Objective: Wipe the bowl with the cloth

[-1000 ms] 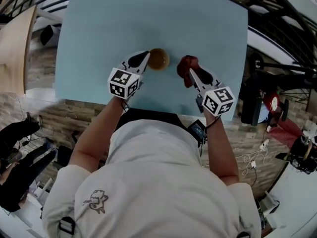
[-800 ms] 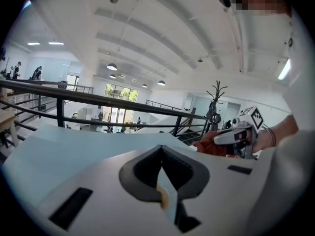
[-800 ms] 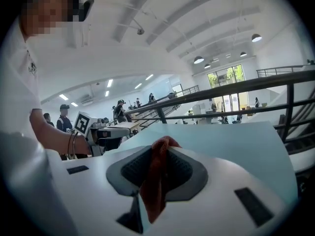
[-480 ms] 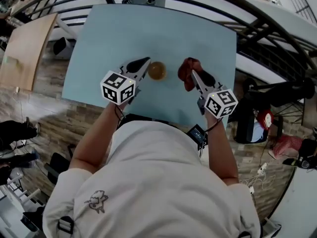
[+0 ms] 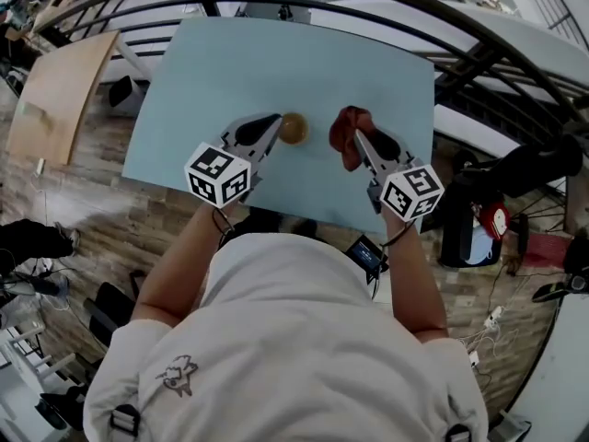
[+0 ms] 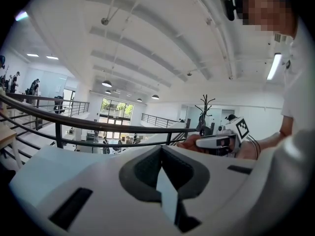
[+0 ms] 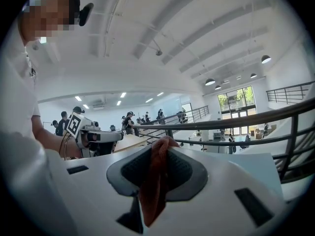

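Light-blue table (image 5: pixel 276 63), wooden plank floor (image 5: pixel 87 201)

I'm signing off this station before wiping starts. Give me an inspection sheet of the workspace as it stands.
Surface: light blue table, bare apart from the bowl.
Job's things: brown bowl on the table; red-brown cloth in the right gripper.
Clutter: nothing seen.
Grippers: left gripper jaws shut, empty, beside the bowl; right gripper jaws shut on the cloth.
Cables: lead at right wrist; loose cables on the floor.
Surroundings: railing, wooden floor, wooden board.
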### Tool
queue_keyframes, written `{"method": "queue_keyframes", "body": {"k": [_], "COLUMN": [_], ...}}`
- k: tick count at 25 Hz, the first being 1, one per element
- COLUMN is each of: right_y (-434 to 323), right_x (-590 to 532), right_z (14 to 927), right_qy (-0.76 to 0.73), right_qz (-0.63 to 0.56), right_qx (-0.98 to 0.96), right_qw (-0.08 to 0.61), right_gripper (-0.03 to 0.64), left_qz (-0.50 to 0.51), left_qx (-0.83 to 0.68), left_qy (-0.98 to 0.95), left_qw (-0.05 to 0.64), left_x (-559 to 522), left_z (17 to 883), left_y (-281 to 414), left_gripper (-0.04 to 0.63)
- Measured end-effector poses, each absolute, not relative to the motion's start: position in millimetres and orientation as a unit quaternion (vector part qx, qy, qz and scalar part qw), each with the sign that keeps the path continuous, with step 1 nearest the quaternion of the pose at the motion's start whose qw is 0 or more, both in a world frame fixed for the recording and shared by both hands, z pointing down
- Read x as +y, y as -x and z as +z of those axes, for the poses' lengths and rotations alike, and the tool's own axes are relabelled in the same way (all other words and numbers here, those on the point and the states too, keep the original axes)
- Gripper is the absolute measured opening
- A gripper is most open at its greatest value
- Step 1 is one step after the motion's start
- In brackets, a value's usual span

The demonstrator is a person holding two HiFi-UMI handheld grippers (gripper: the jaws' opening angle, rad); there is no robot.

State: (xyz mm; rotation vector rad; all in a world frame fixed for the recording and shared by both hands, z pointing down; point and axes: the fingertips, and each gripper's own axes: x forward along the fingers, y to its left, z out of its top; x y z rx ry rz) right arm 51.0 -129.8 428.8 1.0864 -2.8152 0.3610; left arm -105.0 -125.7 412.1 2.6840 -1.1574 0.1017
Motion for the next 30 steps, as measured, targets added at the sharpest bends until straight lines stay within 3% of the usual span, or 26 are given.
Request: {"method": "queue_keyframes", "body": {"k": [11, 21, 30], "right_y": [-12, 68, 68], "right_x": [-60, 62, 134], "right_z": [422, 420, 416], "right_qy": [-0.377, -0.405, -0.398], "right_qz": [0.107, 0.099, 0.088], "right_qx": [-0.919, -0.907, -0.911], "right_qw": [0.049, 0.060, 0.062], "right_gripper": [0.089, 0.089, 0.089], "left_qz": [0.036, 0.017, 0.000], "left_qx": [-0.346, -0.316, -0.307], "left_qy": [-0.932, -0.941, -0.946], "left_qw": [0.103, 0.116, 0.106], "left_x": [-50, 58, 117], "left_z": [410, 400, 386], "left_y": [124, 204, 189], "left_gripper": [0.014, 0.014, 0.014]}}
